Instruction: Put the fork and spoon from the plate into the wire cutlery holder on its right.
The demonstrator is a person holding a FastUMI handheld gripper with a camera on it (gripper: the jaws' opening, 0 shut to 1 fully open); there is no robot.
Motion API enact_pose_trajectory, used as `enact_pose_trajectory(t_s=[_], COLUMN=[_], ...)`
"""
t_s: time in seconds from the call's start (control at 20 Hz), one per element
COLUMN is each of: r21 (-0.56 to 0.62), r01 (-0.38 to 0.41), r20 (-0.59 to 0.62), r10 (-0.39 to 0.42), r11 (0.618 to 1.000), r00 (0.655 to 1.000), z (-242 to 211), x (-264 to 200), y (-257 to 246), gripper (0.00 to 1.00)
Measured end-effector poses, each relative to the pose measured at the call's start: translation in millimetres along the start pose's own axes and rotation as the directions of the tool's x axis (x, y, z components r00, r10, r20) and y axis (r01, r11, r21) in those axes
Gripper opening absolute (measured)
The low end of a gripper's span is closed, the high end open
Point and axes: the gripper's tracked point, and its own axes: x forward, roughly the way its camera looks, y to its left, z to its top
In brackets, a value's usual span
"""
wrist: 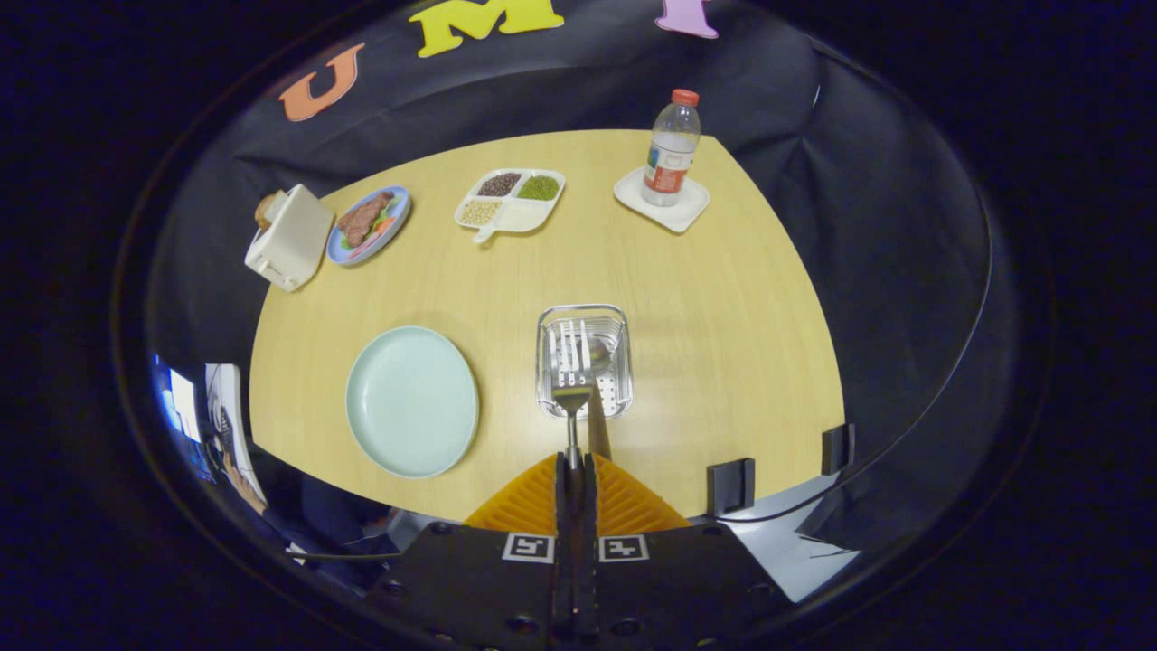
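On the table, your plate lies bare, left of the holder. Your gripper is clenched on the fork, over the holder; a spoon leans inside it.

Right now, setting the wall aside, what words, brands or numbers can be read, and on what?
Water bottle label: too blurred to read.
Coded squares on the gripper: patterns, no text.
Its fingers clamp the fork handle over the wire cutlery holder.
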Motion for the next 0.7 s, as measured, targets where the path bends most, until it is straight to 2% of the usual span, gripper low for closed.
enact_pose_trajectory(t_s=[0.25,0.3,0.45,0.5,0.65,0.7], r21=[0.021,0.026,0.041,0.046,0.057,0.06], r01=[-0.006,-0.01,-0.018,-0.027,-0.041,-0.047], r20=[-0.024,-0.023,-0.006,0.001,0.027,0.032], r10=[0.006,0.01,0.018,0.027,0.04,0.045], r11=[1.0,1.0,0.999,0.999,0.998,0.997], r00=[1.0,1.0,1.0,1.0,0.999,0.998], z=[3,4,10,11,15,15], x=[5,5,-3,-5,-10,-11], y=[-2,-2,-2,0,1,1], gripper=[0.03,0.1,0.11,0.17,0.46,0.5])
